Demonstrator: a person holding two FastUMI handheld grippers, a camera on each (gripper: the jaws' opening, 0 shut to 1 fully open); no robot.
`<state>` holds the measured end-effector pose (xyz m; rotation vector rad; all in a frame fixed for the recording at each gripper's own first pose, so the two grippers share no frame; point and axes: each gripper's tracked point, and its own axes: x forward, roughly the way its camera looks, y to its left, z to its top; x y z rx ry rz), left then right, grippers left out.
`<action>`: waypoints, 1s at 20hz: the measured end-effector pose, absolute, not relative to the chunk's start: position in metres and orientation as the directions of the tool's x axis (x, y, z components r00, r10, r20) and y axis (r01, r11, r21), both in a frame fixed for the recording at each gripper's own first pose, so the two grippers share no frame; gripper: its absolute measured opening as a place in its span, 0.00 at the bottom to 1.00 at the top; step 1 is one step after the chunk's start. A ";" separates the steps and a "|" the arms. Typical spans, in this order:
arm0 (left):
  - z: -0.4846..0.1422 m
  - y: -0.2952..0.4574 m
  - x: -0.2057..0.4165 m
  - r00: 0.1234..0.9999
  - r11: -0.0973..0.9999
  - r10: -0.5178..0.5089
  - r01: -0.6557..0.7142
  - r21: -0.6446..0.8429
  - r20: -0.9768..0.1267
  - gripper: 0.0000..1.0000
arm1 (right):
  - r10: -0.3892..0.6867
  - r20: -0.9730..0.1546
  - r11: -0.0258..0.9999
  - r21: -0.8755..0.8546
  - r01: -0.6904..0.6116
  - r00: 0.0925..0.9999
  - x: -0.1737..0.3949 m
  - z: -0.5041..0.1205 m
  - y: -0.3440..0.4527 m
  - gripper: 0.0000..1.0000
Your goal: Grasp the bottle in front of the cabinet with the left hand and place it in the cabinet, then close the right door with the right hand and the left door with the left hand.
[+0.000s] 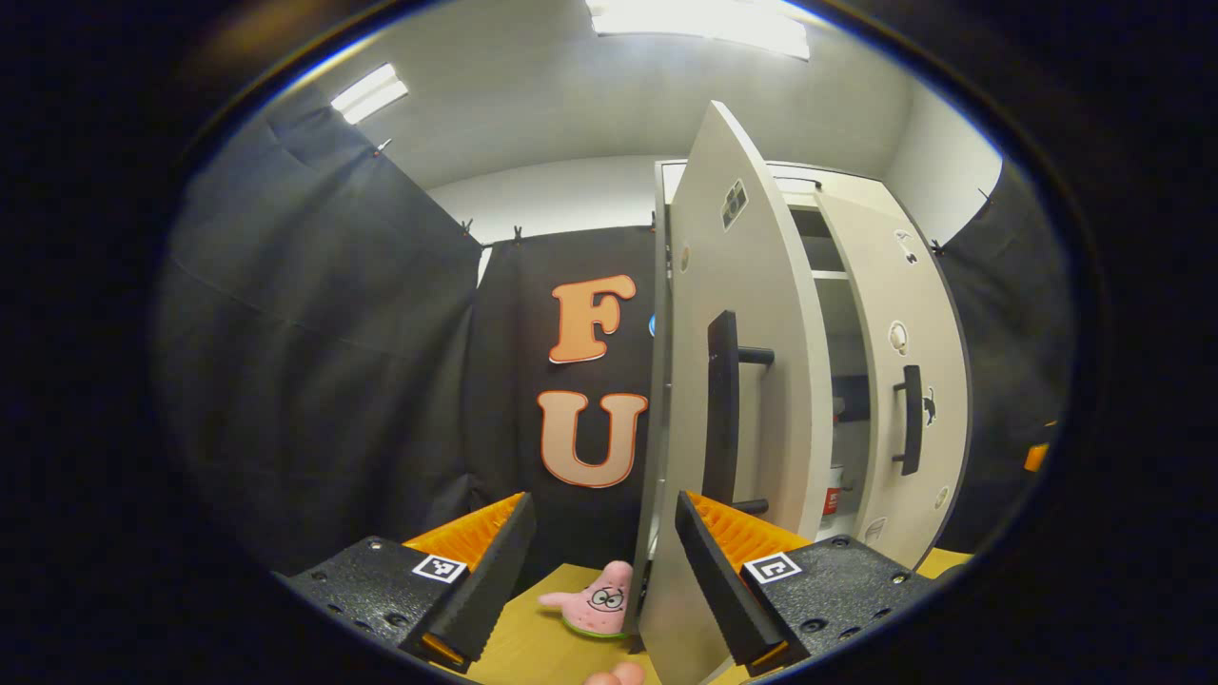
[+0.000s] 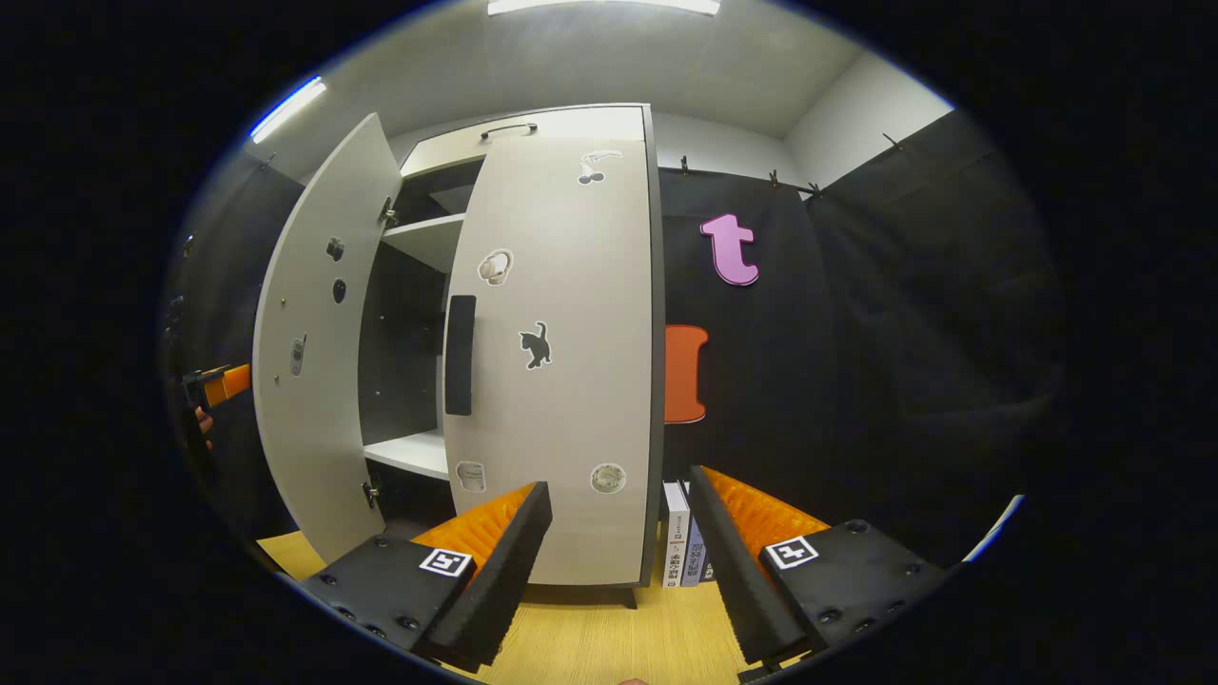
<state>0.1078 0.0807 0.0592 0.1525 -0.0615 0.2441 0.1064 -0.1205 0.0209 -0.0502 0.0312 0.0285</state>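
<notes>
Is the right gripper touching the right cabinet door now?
Apart. In the right gripper view, the right gripper is open and the right door stands beyond its fingertips.

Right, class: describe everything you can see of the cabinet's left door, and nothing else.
The left door is a tall, pale beige panel that looks like laminated board. It stands ajar, swung well out from the cabinet. Its outer face carries a long black vertical bar handle and a small dark sticker near the top. The right gripper view shows its inner face, with hinges. The open left claw straddles its lower edge.

Bottle (image 1: 833, 489) inside cabinet (image 2: 609, 124), doors ajar
</notes>
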 end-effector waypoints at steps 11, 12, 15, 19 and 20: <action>0.048 -0.033 0.169 0.997 0.993 -0.020 0.011 0.117 0.069 0.95 | -0.015 -0.032 1.000 -0.024 0.015 0.999 0.098 0.022 -0.126 0.96; 0.046 -0.035 0.174 0.998 0.994 -0.022 0.015 0.109 0.064 0.96 | -0.025 -0.029 0.999 -0.026 0.024 0.999 0.098 0.022 -0.127 0.96; 0.035 -0.042 0.187 0.999 0.997 -0.038 0.036 0.073 0.030 0.95 | -0.057 -0.026 0.998 -0.033 0.056 0.998 0.099 0.023 -0.134 0.96; 0.029 -0.031 0.195 1.000 0.999 -0.024 0.024 0.036 0.015 0.96 | -0.049 -0.012 0.999 -0.021 0.049 0.999 0.097 0.026 -0.130 0.96; 0.024 -0.033 0.198 0.999 0.999 -0.036 0.036 0.031 -0.003 0.94 | -0.049 -0.012 0.999 -0.019 0.048 0.999 0.096 0.027 -0.130 0.96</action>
